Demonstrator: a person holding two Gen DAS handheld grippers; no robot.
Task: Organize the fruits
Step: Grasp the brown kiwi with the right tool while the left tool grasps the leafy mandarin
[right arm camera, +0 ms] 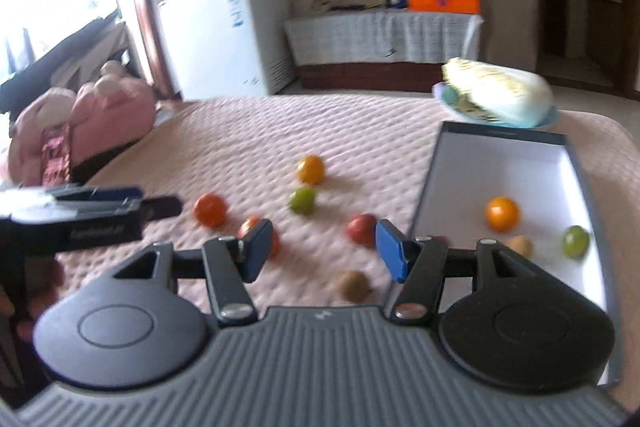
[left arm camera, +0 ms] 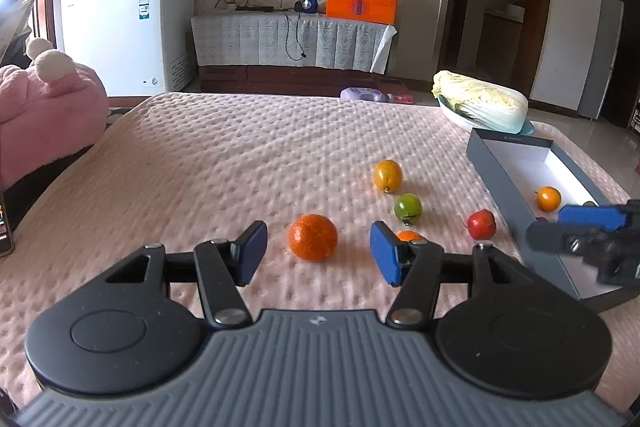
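My left gripper is open, its jaws either side of an orange tangerine on the pink bedspread. A second orange fruit peeks from behind its right finger. Beyond lie a yellow-orange fruit, a green fruit and a red fruit. My right gripper is open and empty, over the bedspread beside the grey box. The box holds an orange fruit, a green one and a tan one. A brown fruit lies between the right jaws.
A napa cabbage on a plate sits behind the box. A pink plush toy lies at the bed's left edge. A white freezer and a covered TV bench stand beyond the bed. The right wrist view is motion-blurred.
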